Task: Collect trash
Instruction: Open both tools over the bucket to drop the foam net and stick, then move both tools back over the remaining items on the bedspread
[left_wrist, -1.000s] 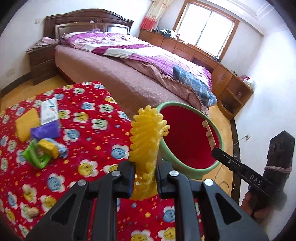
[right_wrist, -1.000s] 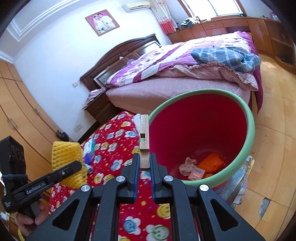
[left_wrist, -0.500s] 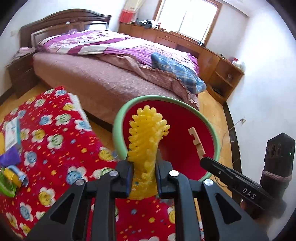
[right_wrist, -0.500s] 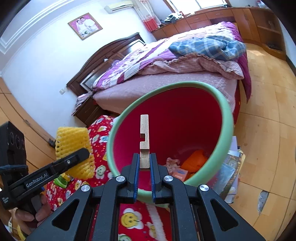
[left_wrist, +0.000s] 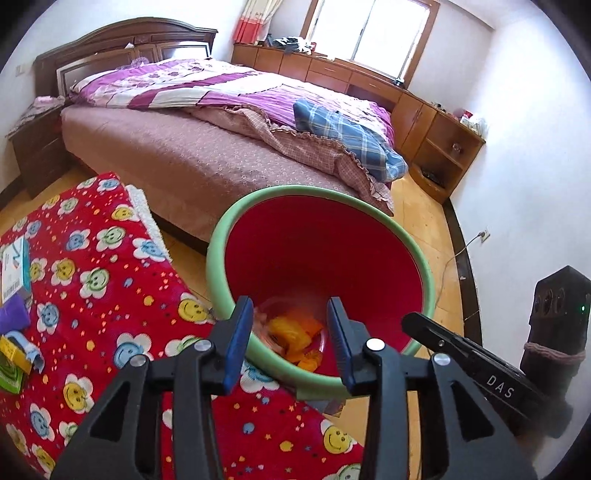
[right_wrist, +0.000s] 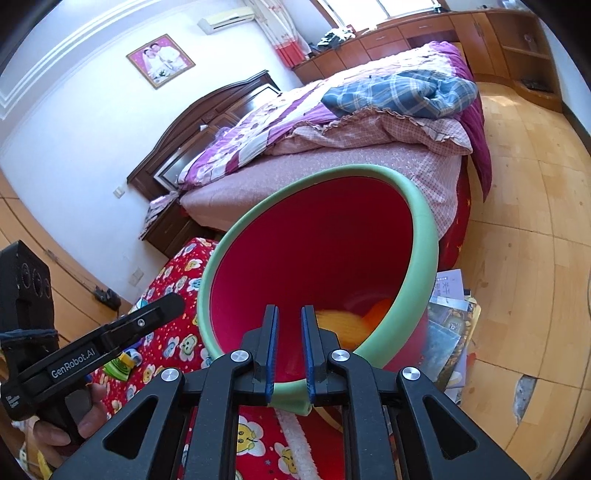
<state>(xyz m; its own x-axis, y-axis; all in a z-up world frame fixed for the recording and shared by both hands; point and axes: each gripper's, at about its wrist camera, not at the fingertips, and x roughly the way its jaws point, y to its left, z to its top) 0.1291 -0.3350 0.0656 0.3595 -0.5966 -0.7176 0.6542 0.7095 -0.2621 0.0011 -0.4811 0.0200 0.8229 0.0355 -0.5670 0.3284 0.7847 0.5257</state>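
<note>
A bin with a green rim (left_wrist: 218, 236) and red inside stands beside the red flowered blanket. My left gripper (left_wrist: 289, 306) hangs over its near edge, jaws opening, nothing between the blue pads. Below it the yellow foam net (left_wrist: 291, 332) is a blur at the bin's bottom, among orange trash. My right gripper (right_wrist: 289, 314) also points into the bin (right_wrist: 424, 229); its jaws are opening, a narrow bare gap between them. The foam net (right_wrist: 332, 321) shows blurred past its fingers. I cannot make out the wooden piece. Each gripper appears in the other's view: the right (left_wrist: 461, 354), the left (right_wrist: 110, 332).
Small items, a white box (left_wrist: 14, 269) and green and purple pieces, lie on the blanket (left_wrist: 110, 295) at the left. A bed (left_wrist: 207, 147) stands behind the bin. Magazines (right_wrist: 450, 325) are stacked on the wooden floor against the bin. A hand (right_wrist: 88, 406) holds the left gripper.
The yellow foam net has left my left gripper, whose jaws have spread. The wooden piece has left my right gripper. Both grippers came over the bin.
</note>
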